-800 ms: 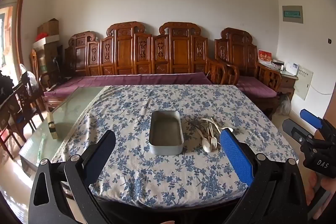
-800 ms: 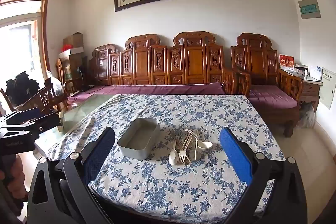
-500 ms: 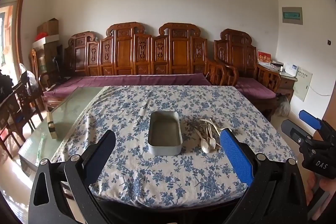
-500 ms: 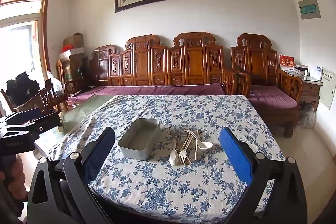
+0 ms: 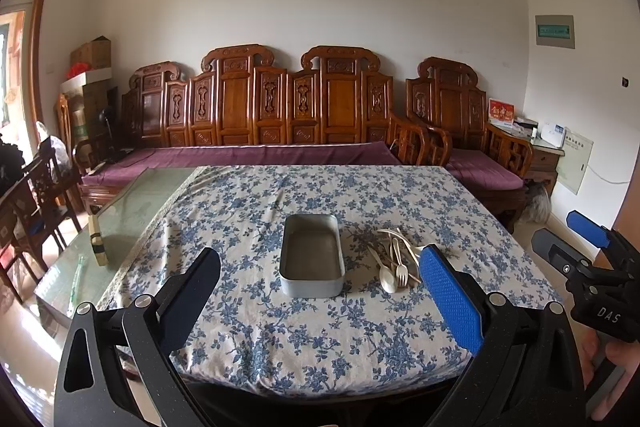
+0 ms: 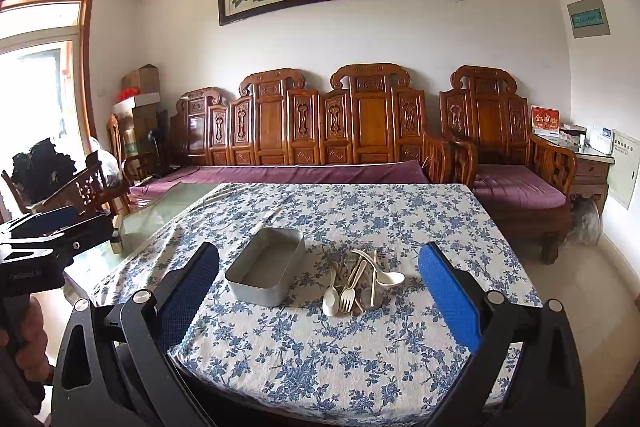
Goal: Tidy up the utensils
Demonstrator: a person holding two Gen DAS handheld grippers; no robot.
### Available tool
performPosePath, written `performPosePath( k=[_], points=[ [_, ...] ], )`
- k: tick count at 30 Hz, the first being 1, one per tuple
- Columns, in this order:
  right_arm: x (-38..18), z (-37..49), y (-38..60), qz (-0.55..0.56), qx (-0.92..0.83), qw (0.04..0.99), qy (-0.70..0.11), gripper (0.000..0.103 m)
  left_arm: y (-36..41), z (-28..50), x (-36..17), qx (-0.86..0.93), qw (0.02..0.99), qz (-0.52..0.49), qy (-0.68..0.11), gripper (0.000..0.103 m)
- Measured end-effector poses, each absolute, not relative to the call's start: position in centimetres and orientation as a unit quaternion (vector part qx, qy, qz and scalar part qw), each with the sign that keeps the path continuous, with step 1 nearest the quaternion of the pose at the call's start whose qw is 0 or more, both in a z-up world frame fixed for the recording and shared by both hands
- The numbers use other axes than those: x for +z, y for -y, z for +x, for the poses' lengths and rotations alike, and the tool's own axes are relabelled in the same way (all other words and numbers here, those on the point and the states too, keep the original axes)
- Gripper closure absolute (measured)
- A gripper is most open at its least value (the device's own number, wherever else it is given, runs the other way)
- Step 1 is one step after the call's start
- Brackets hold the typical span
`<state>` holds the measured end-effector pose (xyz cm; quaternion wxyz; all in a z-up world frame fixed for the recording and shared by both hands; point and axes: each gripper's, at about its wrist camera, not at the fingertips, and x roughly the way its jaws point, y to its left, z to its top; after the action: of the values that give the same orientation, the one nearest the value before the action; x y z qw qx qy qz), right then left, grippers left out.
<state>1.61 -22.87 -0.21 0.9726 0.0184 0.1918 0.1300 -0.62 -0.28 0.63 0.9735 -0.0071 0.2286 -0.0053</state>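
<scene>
A grey metal tray [image 5: 312,261] sits empty near the middle of the floral tablecloth [image 5: 320,339]; it also shows in the right wrist view [image 6: 266,271]. A pile of cream utensils [image 5: 394,259], with spoons, a fork and chopsticks, lies just right of the tray, and shows in the right wrist view [image 6: 356,281]. My left gripper [image 5: 320,301] is open and empty, held above the table's near edge. My right gripper [image 6: 318,297] is open and empty, also short of the near edge. Each gripper shows at the edge of the other's view [image 5: 588,247] [image 6: 48,239].
The cloth leaves a bare glass strip of table [image 5: 120,223] at the left with a small block [image 5: 97,241] on it. A carved wooden sofa [image 5: 280,115] stands behind the table, an armchair [image 6: 508,163] at the right, chairs [image 5: 36,195] at the left.
Both grippers have eased slightly backward or upward; the tray and utensils sit a touch higher in the left view. Nothing on the table has moved.
</scene>
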Motion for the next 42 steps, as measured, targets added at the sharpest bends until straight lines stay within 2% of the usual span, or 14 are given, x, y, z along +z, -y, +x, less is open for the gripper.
performPosePath(
  k=[42],
  points=[
    [0.4,1.08,22.65,0.019,0.131,0.973,-0.189,0.003,0.79,-0.81,0.9,-0.011,0.973,-0.008,-0.228,0.006]
  ],
)
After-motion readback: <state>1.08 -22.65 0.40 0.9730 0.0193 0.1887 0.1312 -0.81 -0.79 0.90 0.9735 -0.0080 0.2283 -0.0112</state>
